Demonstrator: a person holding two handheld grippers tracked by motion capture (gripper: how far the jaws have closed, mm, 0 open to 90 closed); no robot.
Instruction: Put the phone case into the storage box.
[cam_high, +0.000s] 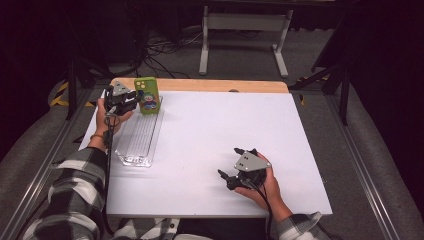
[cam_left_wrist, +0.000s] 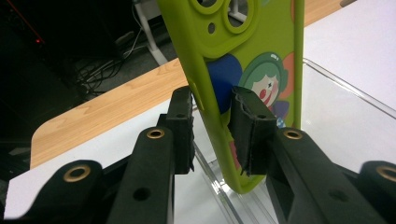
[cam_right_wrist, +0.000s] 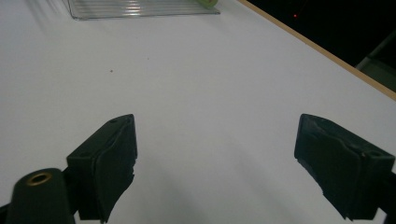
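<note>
The right gripper (cam_high: 239, 169) rests on the white table (cam_high: 210, 150), jaws spread wide, grasping nothing; farther off, the left gripper (cam_left_wrist: 212, 119) clamps the green phone case (cam_left_wrist: 243, 70), seemingly upright in the clear rack (cam_high: 140, 137).

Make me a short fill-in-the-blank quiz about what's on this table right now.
1. The left gripper is clamped on a ____ phone case.
2. The case stands upright in a clear plastic ____.
3. The right gripper has its jaws ____ above the white table.

Missing words: green; rack; open
</note>
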